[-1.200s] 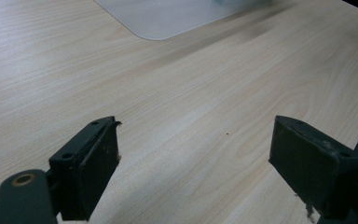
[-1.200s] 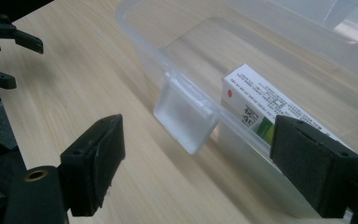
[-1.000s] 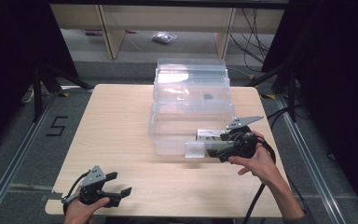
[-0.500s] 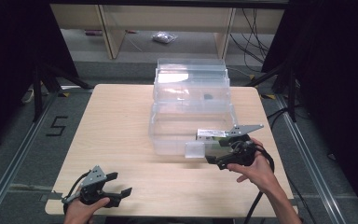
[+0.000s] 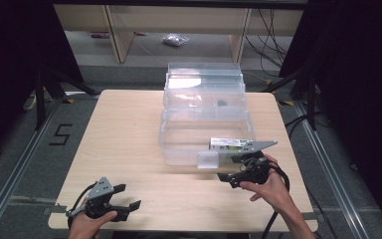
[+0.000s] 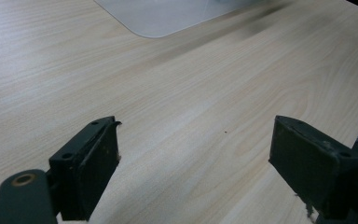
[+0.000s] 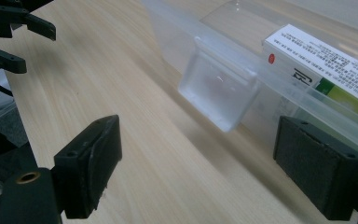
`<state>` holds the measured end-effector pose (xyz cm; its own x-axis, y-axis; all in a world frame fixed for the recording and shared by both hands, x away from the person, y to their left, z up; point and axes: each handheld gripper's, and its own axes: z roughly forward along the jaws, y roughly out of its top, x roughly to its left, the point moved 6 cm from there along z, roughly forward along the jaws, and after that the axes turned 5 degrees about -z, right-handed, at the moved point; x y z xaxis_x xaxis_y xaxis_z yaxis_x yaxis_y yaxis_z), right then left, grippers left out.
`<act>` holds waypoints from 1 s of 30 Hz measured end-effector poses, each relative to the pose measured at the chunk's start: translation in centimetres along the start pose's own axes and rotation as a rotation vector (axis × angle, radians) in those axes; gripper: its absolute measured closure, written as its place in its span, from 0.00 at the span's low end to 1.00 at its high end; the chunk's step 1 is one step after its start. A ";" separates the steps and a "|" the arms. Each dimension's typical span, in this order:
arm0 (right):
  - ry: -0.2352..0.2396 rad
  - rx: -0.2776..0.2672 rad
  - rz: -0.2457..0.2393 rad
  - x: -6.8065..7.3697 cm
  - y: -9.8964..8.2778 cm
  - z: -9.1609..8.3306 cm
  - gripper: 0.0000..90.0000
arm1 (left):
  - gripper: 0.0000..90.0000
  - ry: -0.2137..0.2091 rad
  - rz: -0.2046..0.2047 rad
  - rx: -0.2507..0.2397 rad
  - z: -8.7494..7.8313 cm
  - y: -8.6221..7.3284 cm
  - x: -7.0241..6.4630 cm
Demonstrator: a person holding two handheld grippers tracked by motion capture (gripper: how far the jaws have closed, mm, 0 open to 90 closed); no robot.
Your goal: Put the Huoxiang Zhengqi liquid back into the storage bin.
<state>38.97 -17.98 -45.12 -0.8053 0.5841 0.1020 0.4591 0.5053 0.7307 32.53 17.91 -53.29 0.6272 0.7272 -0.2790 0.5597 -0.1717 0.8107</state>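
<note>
Hovering just beside the clear bin's (image 5: 204, 132) front latch (image 7: 219, 91), the right gripper (image 5: 234, 172) gapes empty; the left gripper (image 5: 127, 199), jaws also spread, waits at the table's (image 5: 129, 129) near edge.

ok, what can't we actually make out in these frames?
- Print on the box inside the clear bin: too small in the high view, blurred and cut by the frame edge in the right gripper view.
- Dark item in the rear bin compartment: too small to identify.
- Bag on the floor: contents too small.
</note>
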 end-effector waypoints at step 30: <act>0.004 -0.035 0.066 0.4 -4.6 1.4 0.18 | 0.17 0.005 0.012 0.007 -0.1 0.0 0.0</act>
<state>37.10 -19.17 -49.38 -0.7749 0.6131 0.1536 0.4980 0.4427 0.7456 32.50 18.02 -53.25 0.6312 0.7283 -0.2669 0.5560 -0.1849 0.8103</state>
